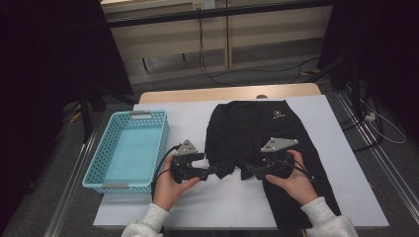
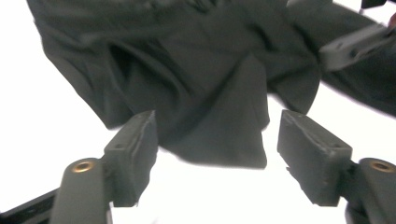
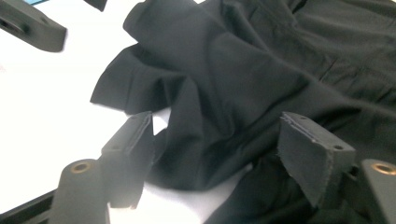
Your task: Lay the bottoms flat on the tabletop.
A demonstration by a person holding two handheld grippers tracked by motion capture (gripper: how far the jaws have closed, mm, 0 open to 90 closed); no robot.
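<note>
Between the two grippers lies a black shirt (image 1: pixel 257 136), spread on the white table cover (image 1: pixel 197 202). A loose flap of it sits just ahead of the left gripper (image 2: pixel 217 140), whose jaws stand apart with nothing pinched. The right gripper (image 3: pixel 217 144) is wide too, with cloth bunched between its jaws but not squeezed. If either one closes too high, it may catch only air, or grab one thin layer so the shirt slides and crumples. A blue basket (image 1: pixel 129 150) waits off to the left gripper's outer side, well apart. Nothing blocks the way.
</note>
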